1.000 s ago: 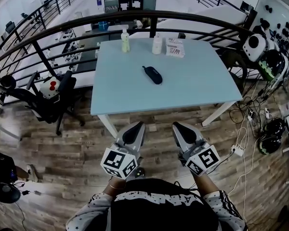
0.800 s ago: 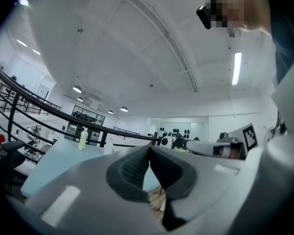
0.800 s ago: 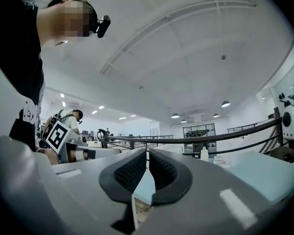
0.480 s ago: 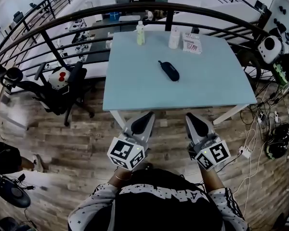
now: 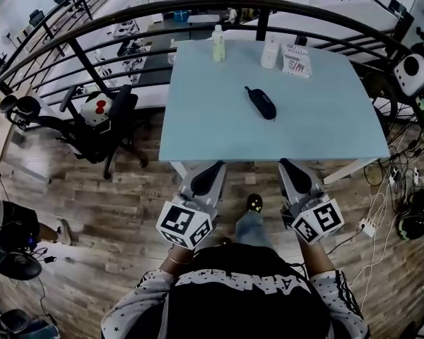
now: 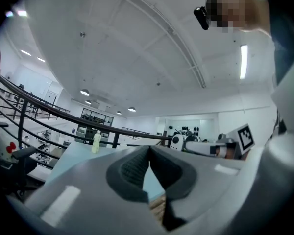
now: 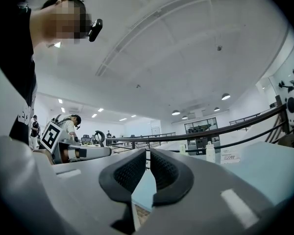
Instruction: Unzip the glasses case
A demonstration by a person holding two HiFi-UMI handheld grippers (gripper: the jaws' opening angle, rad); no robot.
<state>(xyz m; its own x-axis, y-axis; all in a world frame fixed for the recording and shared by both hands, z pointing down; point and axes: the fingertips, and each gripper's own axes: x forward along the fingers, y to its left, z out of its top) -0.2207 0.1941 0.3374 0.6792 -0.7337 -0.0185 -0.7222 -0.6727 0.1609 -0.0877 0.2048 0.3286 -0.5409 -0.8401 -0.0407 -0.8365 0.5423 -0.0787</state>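
Two grippers hover just short of the table's point(image 5: 325, 129) near edge, side by side over the wooden floor point(image 5: 92, 210), both pointing level toward the tabletop. The left gripper point(image 5: 209, 177) is clenched: in its own view the ribbed pads meet at their tips and nothing sits between them. The right gripper point(image 5: 295, 174) is likewise clenched and empty, its dark pads drawn together with only a sliver of the pale blue tabletop showing below them.

The glasses case point(image 5: 260, 103), dark and oblong, lies flat near the middle of the table, slanted so that one end points toward the far left corner. It is well apart from both grippers, and its zip is too small to read. Along the table's far edge stand a pale yellow bottle point(image 5: 218, 43) and a white bottle point(image 5: 270, 51), with a printed packet point(image 5: 297, 61) just beside the white one.

Beyond the table's far edge runs a dark curved railing point(image 5: 127, 20). To the table's left stands a black office chair point(image 5: 109, 122) on the floor. Below the table's near edge, between the two grippers, one shoe point(image 5: 254, 203) of the person shows. Cables and a power strip point(image 5: 367, 226) lie on the floor past the table's right side.
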